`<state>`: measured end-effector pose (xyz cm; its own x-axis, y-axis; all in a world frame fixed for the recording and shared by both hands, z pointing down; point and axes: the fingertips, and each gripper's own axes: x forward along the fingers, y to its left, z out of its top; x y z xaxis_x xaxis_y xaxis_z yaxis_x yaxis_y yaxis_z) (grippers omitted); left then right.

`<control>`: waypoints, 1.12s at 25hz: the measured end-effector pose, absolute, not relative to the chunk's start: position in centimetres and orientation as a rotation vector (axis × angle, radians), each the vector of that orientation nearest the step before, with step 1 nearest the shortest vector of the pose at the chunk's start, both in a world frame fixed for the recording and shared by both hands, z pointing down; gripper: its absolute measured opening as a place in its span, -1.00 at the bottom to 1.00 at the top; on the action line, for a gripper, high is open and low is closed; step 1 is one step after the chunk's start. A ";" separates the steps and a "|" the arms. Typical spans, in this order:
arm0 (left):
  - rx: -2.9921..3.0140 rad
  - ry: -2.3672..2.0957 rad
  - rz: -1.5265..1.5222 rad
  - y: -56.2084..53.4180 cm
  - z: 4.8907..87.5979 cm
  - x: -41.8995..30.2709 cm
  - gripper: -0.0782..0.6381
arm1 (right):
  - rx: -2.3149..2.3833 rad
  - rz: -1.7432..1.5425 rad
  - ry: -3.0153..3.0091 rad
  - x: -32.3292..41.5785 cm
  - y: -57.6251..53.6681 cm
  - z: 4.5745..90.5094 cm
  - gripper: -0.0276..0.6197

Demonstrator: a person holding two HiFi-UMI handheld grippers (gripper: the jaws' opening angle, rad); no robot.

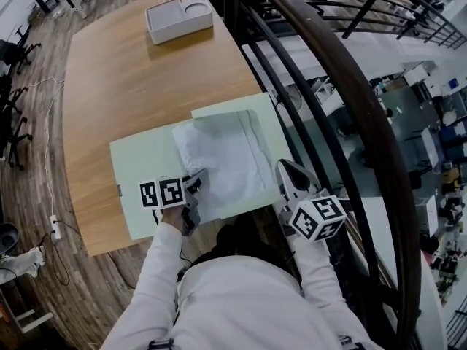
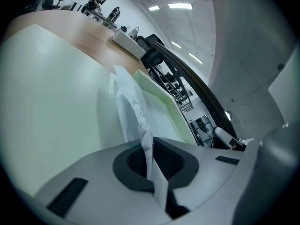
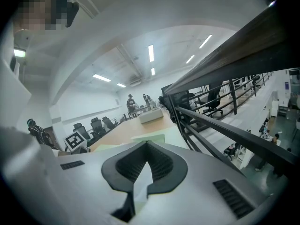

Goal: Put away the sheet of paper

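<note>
The left gripper [image 1: 195, 184] was clamped on the lower-left corner of the paper [image 1: 226, 155], which ran from it toward the frame's upper right over the green folder [image 1: 139, 170], whose right edge the right gripper [image 1: 282, 170] seemed to pinch

The paper sheet [image 1: 226, 155] is crinkled and matt, the folder [image 1: 142, 170] smooth card, the table [image 1: 124, 71] wood-grained.

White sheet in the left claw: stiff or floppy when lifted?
Probably floppy: the sheet of paper buckles and wrinkles where the left claw pinches it. Likely light; its free end may sag and drag across the green folder.
</note>
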<state>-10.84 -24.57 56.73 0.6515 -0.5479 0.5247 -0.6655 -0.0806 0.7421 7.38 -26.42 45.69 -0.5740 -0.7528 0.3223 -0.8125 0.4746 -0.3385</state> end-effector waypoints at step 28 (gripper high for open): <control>1.740 -0.949 0.100 -27.5 56.5 -3.6 -0.73 | 1.380 0.719 -2.576 9.6 -27.9 45.2 -0.83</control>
<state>-3.64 -27.47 56.52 0.6760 -0.5416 0.4997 -0.6338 -0.0815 0.7692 9.62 -27.89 45.23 -0.5728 -0.7498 0.3312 -0.8129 0.4678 -0.3469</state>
